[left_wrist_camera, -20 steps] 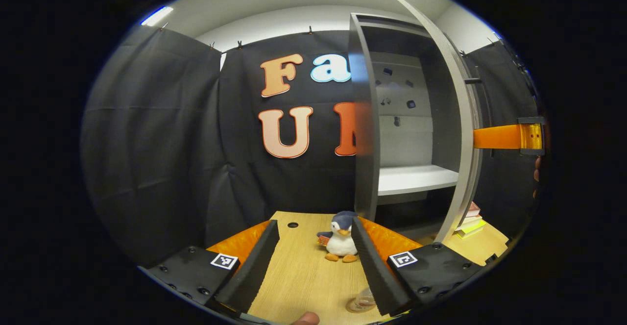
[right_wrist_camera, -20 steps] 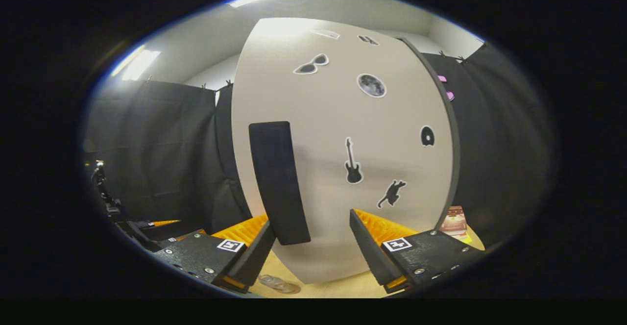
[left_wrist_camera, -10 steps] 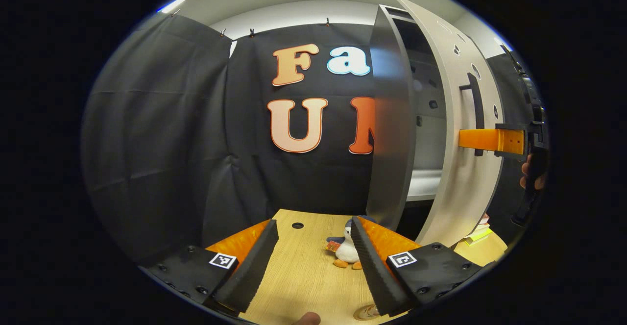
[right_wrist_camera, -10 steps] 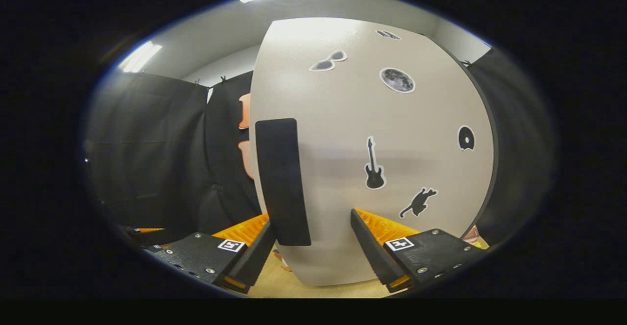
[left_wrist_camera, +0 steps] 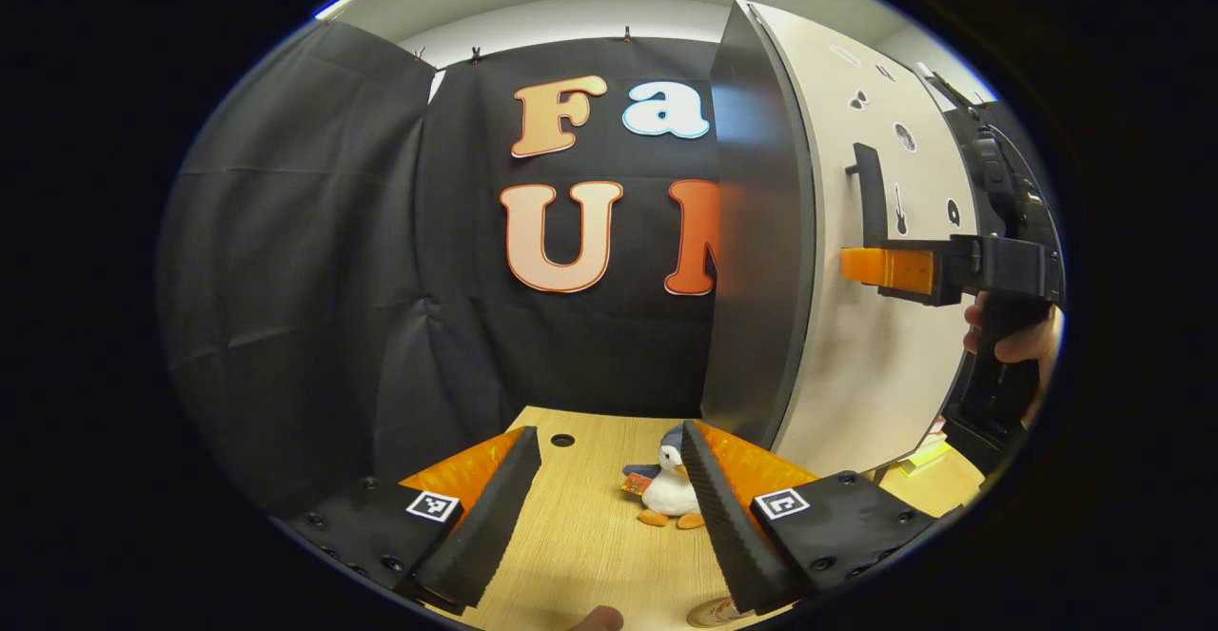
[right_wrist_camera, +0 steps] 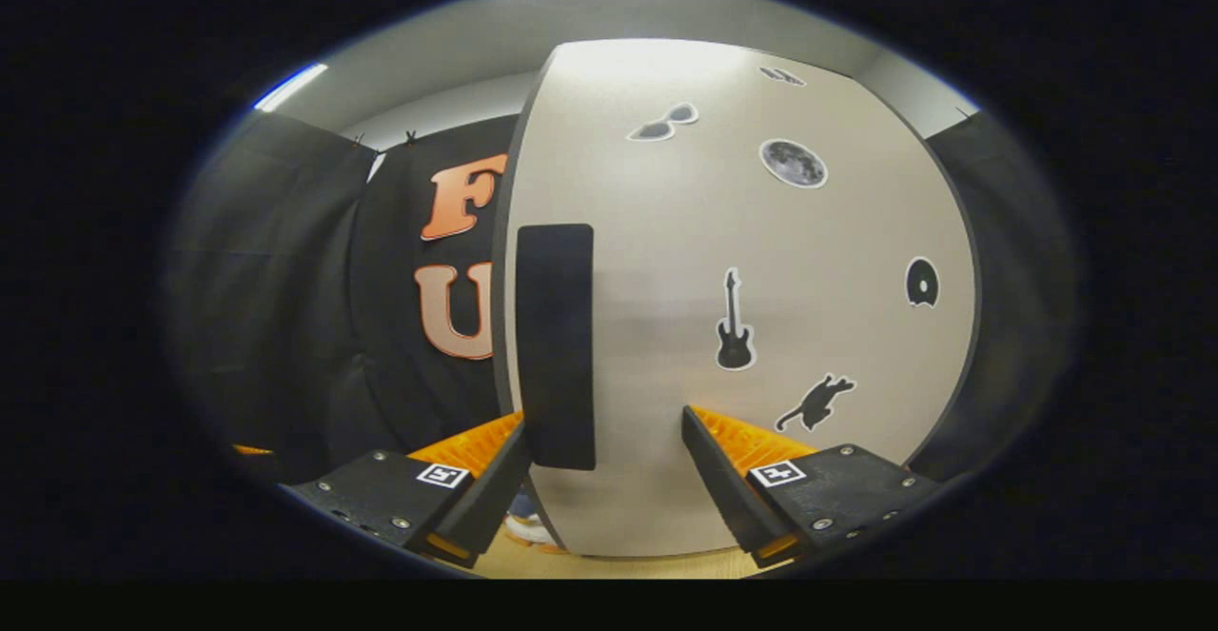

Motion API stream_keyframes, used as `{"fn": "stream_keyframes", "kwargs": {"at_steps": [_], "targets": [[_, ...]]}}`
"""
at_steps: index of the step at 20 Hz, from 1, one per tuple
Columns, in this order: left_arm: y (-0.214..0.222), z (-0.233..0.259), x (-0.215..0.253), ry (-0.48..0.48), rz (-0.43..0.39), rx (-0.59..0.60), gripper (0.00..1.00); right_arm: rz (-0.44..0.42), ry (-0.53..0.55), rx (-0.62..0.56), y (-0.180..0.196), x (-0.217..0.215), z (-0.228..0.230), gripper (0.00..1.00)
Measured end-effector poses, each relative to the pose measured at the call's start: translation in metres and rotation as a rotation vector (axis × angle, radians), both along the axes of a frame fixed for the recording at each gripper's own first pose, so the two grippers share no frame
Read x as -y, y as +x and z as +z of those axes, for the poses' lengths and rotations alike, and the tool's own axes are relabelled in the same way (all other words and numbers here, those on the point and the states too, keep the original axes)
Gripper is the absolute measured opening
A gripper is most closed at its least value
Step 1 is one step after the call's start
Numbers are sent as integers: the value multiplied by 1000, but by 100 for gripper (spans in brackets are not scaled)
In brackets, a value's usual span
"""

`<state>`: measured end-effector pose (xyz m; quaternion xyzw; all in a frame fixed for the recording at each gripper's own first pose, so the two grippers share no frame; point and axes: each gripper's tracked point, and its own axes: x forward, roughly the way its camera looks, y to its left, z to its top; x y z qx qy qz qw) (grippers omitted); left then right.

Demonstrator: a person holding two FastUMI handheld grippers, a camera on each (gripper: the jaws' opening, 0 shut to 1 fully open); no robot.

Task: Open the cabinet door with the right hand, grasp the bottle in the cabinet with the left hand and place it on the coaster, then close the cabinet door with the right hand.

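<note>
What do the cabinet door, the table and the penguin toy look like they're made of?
Cabinet door: probably painted or laminated board, with a smooth matte pale face and a dark edge.
Table: wood or wood-look laminate, with light grain lines.
Penguin toy: soft plush fabric, fuzzy and rounded.

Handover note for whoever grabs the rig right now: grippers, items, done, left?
Left gripper: open, holding nothing, low over the table.
Right gripper: open, fingers either side of the cabinet door, beside its handle.
Door looks almost shut. Bottle is barely in sight at the table's near edge; coaster cannot be made out.
Left: press the door fully closed.
</note>
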<state>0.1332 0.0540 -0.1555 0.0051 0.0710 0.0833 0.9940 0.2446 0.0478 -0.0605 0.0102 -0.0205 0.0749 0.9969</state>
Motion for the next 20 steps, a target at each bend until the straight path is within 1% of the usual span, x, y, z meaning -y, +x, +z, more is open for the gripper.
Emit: {"fn": "stream_keyframes", "kwargs": {"at_steps": [2,7,8,10,11,15,20], "targets": [[0,-1,1,-5,-4,-2,97,-5,5,-2,3,0,0,93],[-6,2,7,-7,-8,3,97,-8,14,3,4,0,0,93],[-9,5,10,-8,-9,5,99,-2,21,-5,3,0,-1,93],[-13,8,15,-9,-13,5,97,31,57,-35,-6,-3,0,93],[-16,12,18,-9,-16,10,97,48,68,-26,-13,-6,5,93],[-31,27,33,-3,-24,22,97,73,41,5,-64,-1,17,93],[-64,52,61,13,-43,48,97,57,23,6,-144,27,20,93]]}}
